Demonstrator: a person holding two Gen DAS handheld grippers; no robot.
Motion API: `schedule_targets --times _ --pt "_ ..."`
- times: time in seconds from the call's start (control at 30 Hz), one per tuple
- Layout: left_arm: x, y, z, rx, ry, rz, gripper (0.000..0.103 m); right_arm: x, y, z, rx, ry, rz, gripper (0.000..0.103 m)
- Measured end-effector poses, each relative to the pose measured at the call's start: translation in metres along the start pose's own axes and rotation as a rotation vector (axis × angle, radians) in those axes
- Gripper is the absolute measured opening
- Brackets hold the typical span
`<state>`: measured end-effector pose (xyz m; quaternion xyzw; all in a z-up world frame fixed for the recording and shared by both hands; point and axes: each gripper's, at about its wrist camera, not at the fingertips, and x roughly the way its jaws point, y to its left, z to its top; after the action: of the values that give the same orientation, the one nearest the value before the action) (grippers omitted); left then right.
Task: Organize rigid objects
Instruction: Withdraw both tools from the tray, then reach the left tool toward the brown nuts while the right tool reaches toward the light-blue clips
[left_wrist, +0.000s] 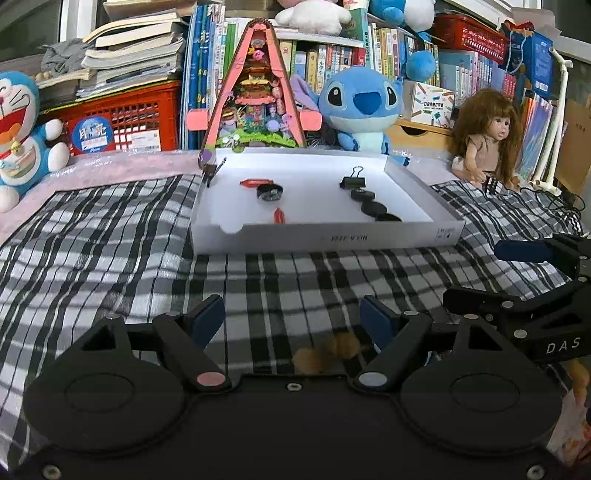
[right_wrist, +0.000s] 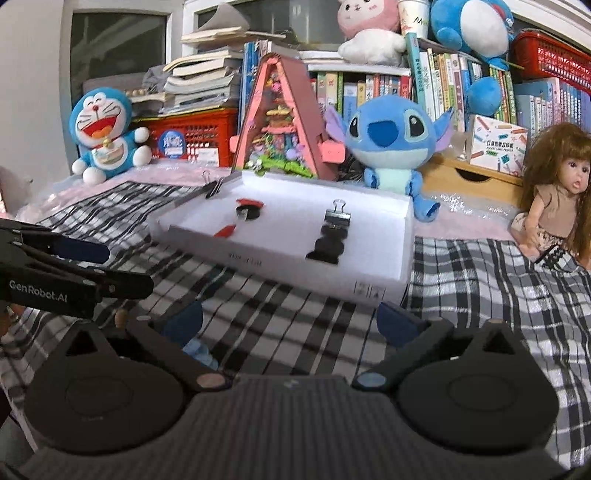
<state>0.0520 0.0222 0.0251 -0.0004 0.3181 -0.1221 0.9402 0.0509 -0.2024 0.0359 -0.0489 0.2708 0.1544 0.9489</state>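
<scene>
Here, both of my grippers hover low over the black-and-white plaid cloth (left_wrist: 110, 236), short of the shallow white box (left_wrist: 332, 240) where the small rigid pieces lie. My left gripper (left_wrist: 293, 314) has its blue-padded fingers (left_wrist: 376, 317) spread apart with nothing but cloth between them. My right gripper (right_wrist: 291, 317) stands wider, fingers (right_wrist: 397, 319) fully spread and empty. In each wrist view the other gripper juts in from the side, close alongside.

Inside the box, seen from the left wrist, a black binder clip (left_wrist: 351, 180) sits at the head of a line of three black round discs (left_wrist: 373, 206) that runs toward the near wall on the right-hand side. On the left-hand side, a red bar-shaped piece (left_wrist: 255, 182) lies just behind a black round part (left_wrist: 269, 192), and a second small red piece (left_wrist: 279, 215) rests nearer the front wall. Another binder clip (right_wrist: 212, 187) is clamped on the box's far left corner.

Behind the box stand a pink A-frame model house (left_wrist: 255, 96), a blue plush alien (left_wrist: 360, 107), a blue cat plush (left_wrist: 22, 136) at far left and a long-haired doll (left_wrist: 484, 136) at right, all before shelves of books (left_wrist: 332, 59) and a red crate (left_wrist: 125, 118).
</scene>
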Motion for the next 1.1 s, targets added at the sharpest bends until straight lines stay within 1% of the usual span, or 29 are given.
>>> schedule_targets --times 0.13,0.3,0.53,0.73,0.8,0.9,1.0,1.1 --pt "-0.002 0.002 -0.01 -0.015 0.016 0.0 0.079 -0.002 0.005 -0.008 -0.011 0.009 0.017 0.103" --pt "-0.006 0.005 -0.021 -0.028 0.018 0.004 0.079 -0.003 0.016 -0.017 -0.059 0.019 0.029 0.103" --pt "-0.013 -0.001 -0.031 0.011 0.001 0.005 0.078 -0.003 0.032 -0.026 -0.142 0.03 0.05 0.103" --pt "-0.012 -0.006 -0.032 0.029 -0.007 -0.01 0.067 0.0 0.041 -0.031 -0.18 0.043 0.074 0.103" --pt "-0.011 -0.007 -0.032 0.032 -0.005 -0.01 0.057 0.001 0.043 -0.031 -0.203 0.043 0.078 0.103" --pt "-0.007 -0.005 -0.032 0.021 0.003 -0.018 0.048 0.001 0.046 -0.029 -0.222 0.04 0.088 0.103" --pt "-0.004 -0.003 -0.032 0.015 0.01 -0.015 0.043 0.002 0.048 -0.028 -0.232 0.041 0.099 0.103" --pt "-0.003 -0.003 -0.033 0.019 0.011 -0.019 0.04 0.002 0.048 -0.028 -0.223 0.043 0.099 0.098"
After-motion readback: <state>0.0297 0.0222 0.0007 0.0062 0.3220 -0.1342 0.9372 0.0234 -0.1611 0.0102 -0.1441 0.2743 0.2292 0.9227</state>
